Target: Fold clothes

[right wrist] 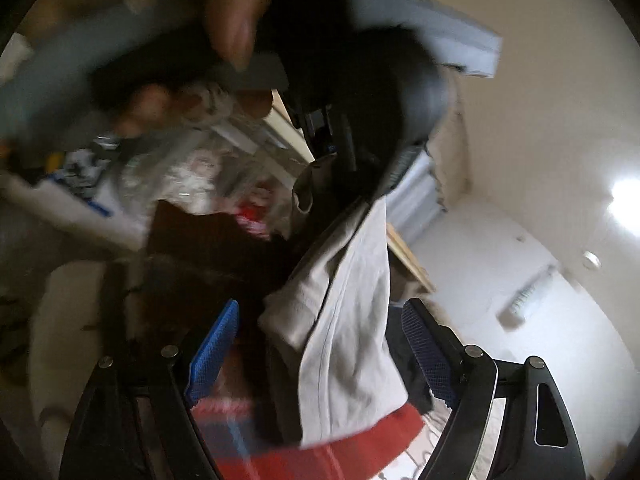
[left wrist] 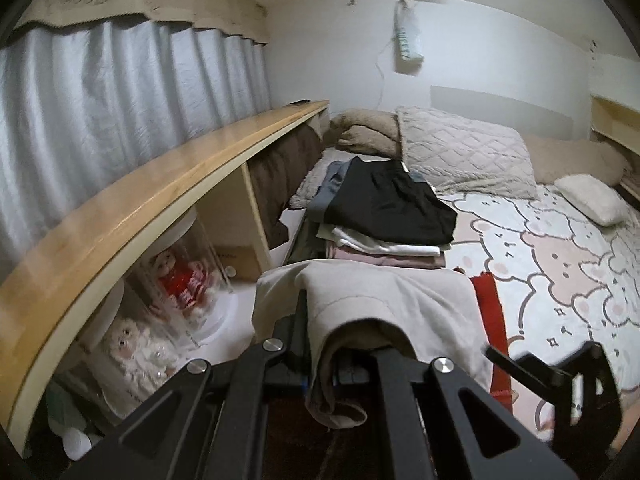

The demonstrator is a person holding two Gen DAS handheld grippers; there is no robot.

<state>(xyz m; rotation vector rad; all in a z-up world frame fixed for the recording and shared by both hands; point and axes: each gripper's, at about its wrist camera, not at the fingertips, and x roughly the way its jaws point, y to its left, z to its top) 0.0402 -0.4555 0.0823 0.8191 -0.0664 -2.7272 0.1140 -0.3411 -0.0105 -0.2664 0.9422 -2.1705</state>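
My left gripper [left wrist: 344, 344] is shut on a pale beige garment [left wrist: 372, 292], which drapes over its fingers and hides the tips. In the blurred right wrist view this garment [right wrist: 352, 320] hangs down from the left gripper [right wrist: 340, 140], which a hand [right wrist: 232, 20] holds. My right gripper [right wrist: 320, 308] is open; the cloth hangs between its blue pads [right wrist: 216, 344] without being pressed. It also shows as a dark shape at the lower right, the right gripper [left wrist: 560, 376]. A stack of folded clothes [left wrist: 384, 236] topped by a black garment [left wrist: 392, 200] lies on the bed. A red cloth [left wrist: 490, 320] lies below.
A long wooden shelf [left wrist: 160, 184] runs along the bed's left side, with dolls in a clear case [left wrist: 180, 276] under it and grey curtains [left wrist: 120, 92] behind. Pillows [left wrist: 460, 152] sit at the head of the bear-patterned sheet [left wrist: 560, 260].
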